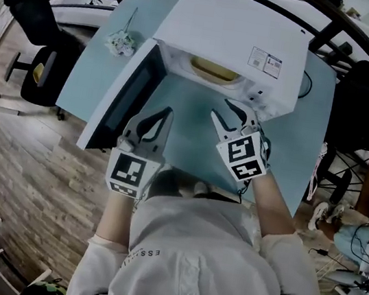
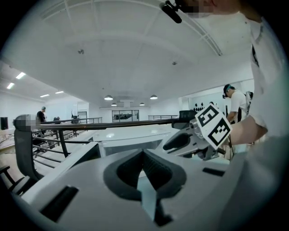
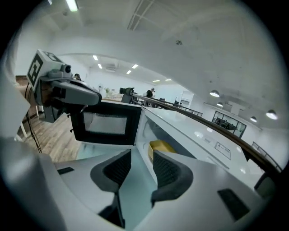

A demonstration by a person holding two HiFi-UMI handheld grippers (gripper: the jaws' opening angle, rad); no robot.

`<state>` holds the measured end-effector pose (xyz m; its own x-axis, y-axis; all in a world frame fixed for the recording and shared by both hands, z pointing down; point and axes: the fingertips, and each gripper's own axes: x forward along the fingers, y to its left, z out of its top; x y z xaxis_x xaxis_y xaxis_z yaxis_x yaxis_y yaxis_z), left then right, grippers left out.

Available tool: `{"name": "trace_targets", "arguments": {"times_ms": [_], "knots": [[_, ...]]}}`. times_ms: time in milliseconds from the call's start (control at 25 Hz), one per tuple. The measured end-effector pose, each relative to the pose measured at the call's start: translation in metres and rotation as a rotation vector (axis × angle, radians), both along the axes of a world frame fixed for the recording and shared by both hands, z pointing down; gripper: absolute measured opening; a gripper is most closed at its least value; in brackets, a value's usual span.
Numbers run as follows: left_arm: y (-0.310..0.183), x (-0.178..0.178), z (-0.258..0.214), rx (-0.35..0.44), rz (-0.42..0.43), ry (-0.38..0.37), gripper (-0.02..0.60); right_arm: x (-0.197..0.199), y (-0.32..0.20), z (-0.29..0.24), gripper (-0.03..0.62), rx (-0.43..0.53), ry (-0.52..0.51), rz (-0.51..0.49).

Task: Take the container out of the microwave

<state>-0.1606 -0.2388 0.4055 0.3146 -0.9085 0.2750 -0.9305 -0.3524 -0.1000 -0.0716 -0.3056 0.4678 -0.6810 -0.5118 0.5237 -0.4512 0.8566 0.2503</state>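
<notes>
The white microwave (image 1: 237, 34) stands on a light blue table (image 1: 185, 143) with its door (image 1: 119, 102) swung open to the left. Inside sits the yellow container (image 1: 214, 69), also showing in the right gripper view as a container (image 3: 161, 146) just past the pads. My right gripper (image 1: 222, 108) is open in front of the cavity, its gap (image 3: 142, 164) lined up with the opening and holding nothing. My left gripper (image 1: 168, 113) hovers shut and empty over the table beside the door; its pads meet at the tip (image 2: 143, 155).
A small bunch of white flowers (image 1: 123, 42) lies on the table's far left corner. A black chair (image 1: 39, 58) stands on the wood floor to the left. The open door (image 3: 106, 122) juts out on the left of the cavity. Dark railings run behind the table.
</notes>
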Motion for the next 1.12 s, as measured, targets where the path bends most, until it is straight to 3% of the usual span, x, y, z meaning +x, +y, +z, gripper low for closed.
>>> {"name": "trace_targets", "arguments": {"times_ms": [480,800,1000,1120], "knots": [[-0.04,-0.043,0.007,0.005,0.098,0.082,-0.006,-0.045,-0.078,0.073,0.163,-0.003,0.376,-0.018],[-0.054,-0.047,0.007,-0.005,0.131,0.131,-0.006,-0.059,-0.11,0.109,0.163,-0.036,0.538,-0.057],[-0.057,-0.043,0.007,0.008,0.175,0.124,-0.006,-0.061,-0.124,0.126,0.161,-0.043,0.639,-0.113],[-0.058,-0.044,0.005,0.023,0.191,0.12,-0.006,-0.063,-0.129,0.131,0.122,-0.031,0.681,-0.143]]}}
